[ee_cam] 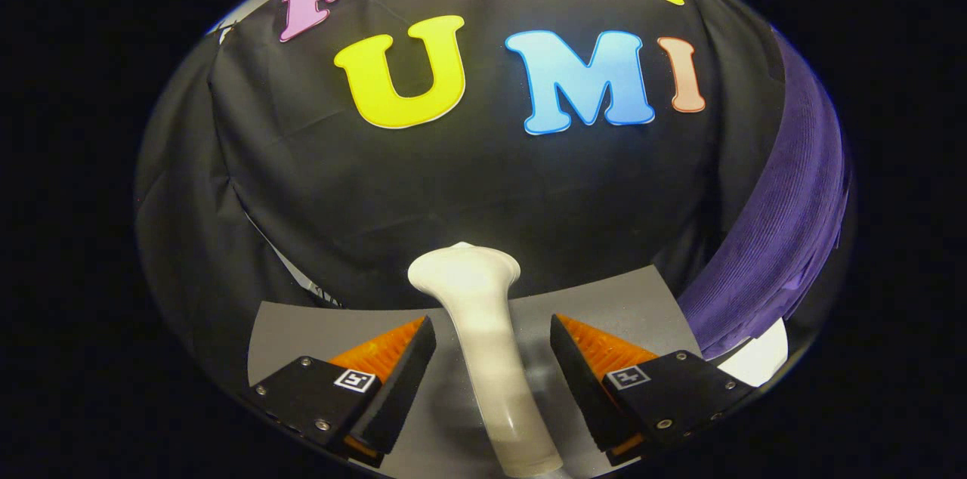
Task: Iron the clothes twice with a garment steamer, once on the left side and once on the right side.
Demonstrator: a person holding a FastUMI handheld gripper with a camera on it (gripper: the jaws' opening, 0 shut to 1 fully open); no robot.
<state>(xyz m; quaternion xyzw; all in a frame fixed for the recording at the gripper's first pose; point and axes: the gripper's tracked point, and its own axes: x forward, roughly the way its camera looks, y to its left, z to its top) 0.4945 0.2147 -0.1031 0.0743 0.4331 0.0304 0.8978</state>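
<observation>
My gripper [492, 358] straddles the garment steamer [483, 343] with a gap on each side, its fingers apart. The steamer's lower end runs out of my view, so I cannot tell what it stands on or connects to. To the steamer's right, the purple garment [778, 237] is cut off: 1 curved strip shows, its shape unreadable. Below it, a white patch [759, 362] is too partial to identify.

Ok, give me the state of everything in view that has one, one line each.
hand-held gripper: open, fingers either side of the steamer, not pressing on it.
garment steamer: standing on the grey table between the fingers, not gripped.
purple garment: hanging off to the right, beyond the fingers, apart from the steamer.
grey table: carries the steamer.
</observation>
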